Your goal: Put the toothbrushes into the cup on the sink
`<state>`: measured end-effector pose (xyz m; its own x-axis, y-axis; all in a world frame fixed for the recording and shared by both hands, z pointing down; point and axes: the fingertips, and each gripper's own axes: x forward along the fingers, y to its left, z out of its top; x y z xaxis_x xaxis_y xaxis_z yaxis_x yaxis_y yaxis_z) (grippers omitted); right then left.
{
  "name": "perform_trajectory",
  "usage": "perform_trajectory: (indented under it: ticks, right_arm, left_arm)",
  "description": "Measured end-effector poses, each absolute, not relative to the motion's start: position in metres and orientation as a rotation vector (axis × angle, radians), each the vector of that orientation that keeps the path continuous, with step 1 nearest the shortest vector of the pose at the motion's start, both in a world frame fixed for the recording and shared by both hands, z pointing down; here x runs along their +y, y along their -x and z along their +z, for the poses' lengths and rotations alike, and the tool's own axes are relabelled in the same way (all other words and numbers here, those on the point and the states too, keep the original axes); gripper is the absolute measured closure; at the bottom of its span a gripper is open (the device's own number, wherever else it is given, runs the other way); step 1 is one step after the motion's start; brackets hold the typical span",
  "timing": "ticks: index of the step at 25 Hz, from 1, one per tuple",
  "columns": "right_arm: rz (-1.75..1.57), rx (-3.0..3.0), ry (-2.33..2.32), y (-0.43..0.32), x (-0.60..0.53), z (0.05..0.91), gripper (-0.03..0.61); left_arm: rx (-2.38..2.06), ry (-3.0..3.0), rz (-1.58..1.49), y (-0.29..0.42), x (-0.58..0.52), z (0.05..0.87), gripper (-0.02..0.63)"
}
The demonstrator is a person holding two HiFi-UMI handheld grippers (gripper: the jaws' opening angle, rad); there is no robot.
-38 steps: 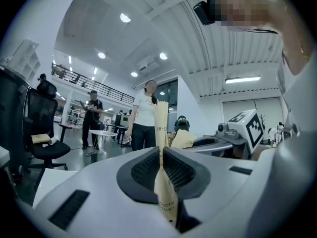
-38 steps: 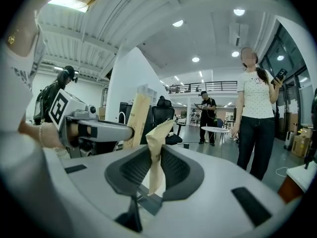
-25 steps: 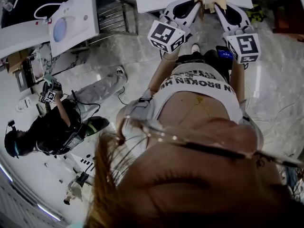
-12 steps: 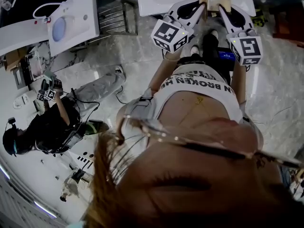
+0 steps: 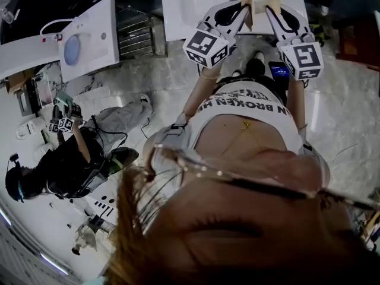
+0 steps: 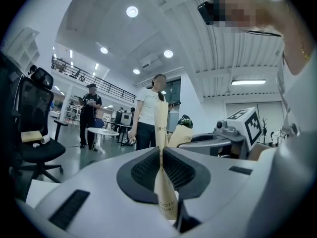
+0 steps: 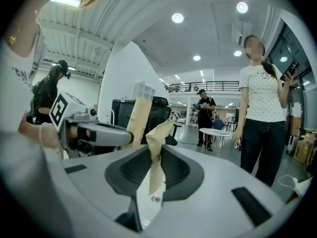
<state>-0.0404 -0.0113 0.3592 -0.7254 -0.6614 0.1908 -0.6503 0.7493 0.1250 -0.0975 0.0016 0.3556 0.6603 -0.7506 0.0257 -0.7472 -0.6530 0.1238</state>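
Between the pads of the left tongs [image 6: 159, 152] a paper-wrapped toothbrush [image 6: 161, 120] stands upright, clamped tight. The right tongs [image 7: 154, 155] pinch a second wrapped toothbrush [image 7: 157, 133], its tan paper crumpled on top. Both tongs, side by side, are level at the near edge of the white sink [image 5: 190, 5]; no cup shows.

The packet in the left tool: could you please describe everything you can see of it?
The packet is a narrow tan sleeve that looks like kraft paper, with dark print that seems to read TOOTH BRUSH near its lower end. It stands about upright, pinched edge-on between the ribbed dark pads of the left tool, with its top rising above them. In the head view its tip shows over the white sink. Only the pads can be seen touching it.
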Motion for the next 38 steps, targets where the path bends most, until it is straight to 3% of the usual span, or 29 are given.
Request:
perform_trajectory:
  ticks: [10, 22, 38]
  right_arm:
    - [-0.046, -2.768, -0.964, 0.003, -0.089, 0.365, 0.506]
    - [-0.052, -2.798, -0.862, -0.002, -0.132, 0.377, 0.506]
    - [-0.033, -2.734, -1.04, 0.047, -0.177, 0.369, 0.506]
  left_arm:
    - [-1.335, -2.716, 0.0, 0.058, -0.078, 0.358, 0.58]
    - [-1.46, -2.656, 0.001, 0.059, -0.111, 0.368, 0.58]
    - [-1.318, -2.737, -0.05, 0.112, -0.171, 0.362, 0.58]
